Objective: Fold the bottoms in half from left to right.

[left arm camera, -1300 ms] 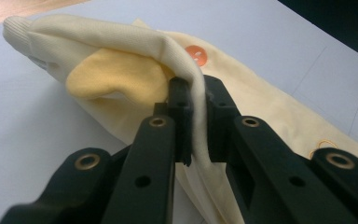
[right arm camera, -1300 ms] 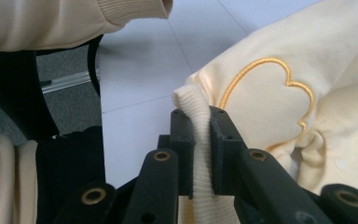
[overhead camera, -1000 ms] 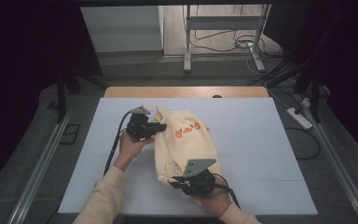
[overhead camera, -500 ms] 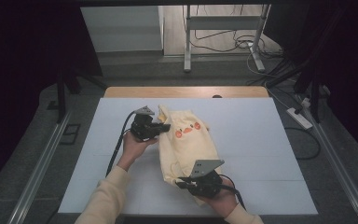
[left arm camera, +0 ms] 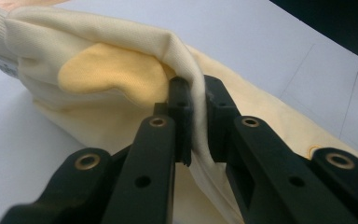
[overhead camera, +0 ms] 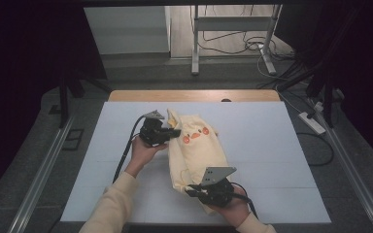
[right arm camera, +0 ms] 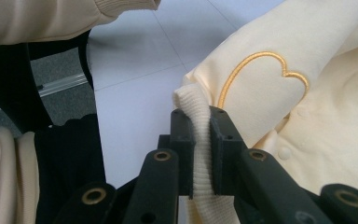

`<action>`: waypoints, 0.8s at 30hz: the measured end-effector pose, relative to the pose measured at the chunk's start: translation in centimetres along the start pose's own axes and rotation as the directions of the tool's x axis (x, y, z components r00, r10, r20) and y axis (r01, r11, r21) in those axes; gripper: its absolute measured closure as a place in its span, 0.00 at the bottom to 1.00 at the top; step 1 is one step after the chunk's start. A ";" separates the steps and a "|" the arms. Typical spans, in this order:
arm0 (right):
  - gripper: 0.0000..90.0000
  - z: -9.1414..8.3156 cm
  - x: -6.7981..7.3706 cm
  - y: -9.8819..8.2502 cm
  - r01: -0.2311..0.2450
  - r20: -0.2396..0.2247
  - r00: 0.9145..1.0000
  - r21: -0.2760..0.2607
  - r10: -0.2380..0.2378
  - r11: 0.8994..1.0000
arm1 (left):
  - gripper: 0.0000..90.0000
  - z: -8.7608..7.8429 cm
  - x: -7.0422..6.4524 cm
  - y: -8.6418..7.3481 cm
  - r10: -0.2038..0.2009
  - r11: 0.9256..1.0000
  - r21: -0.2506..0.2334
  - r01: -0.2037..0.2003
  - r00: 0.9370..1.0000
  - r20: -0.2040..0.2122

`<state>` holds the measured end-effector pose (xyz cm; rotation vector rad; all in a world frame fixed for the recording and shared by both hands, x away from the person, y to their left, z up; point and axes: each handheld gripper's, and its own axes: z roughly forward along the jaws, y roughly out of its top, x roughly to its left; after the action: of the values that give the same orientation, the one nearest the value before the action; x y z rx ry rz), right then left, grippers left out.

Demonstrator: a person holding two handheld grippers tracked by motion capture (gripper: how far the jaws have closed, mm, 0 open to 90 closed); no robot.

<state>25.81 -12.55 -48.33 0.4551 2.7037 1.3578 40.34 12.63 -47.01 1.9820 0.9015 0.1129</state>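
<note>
Cream cloth of the sweatshirt (overhead camera: pixel 194 145) was what I pinched, left gripper (left arm camera: pixel 193 114) and right gripper (right arm camera: pixel 200 149) clamped at opposite edges, probably for folding.

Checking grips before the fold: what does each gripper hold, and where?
Both hold the yellow garment: left gripper pinches a fabric fold, right gripper its ribbed edge.

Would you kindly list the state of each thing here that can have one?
Garment: pale yellow, folded lengthwise on the mat, pinched at both ends.
Left gripper: shut on a fold of the garment.
Right gripper: shut on the garment's ribbed edge.
Mat: flat on the table.
</note>
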 end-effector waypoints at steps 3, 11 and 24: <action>0.90 -0.1 0.0 -0.1 -0.003 0.001 1.000 -0.001 0.003 1.000 | 0.92 0.3 -0.1 0.1 0.005 1.000 0.006 -0.005 1.000 0.000; 0.90 -0.7 -0.1 -0.3 -0.008 0.009 1.000 -0.006 0.008 1.000 | 0.92 0.8 -0.3 0.4 0.002 1.000 0.009 -0.002 1.000 0.011; 0.90 -1.2 0.1 -0.8 -0.020 0.012 1.000 0.000 0.020 1.000 | 0.92 2.3 -1.2 1.0 0.005 1.000 0.019 -0.006 0.999 0.040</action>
<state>25.27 -13.92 -48.24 0.4898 2.6966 1.3553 40.97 9.95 -47.25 1.9979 0.8750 0.0677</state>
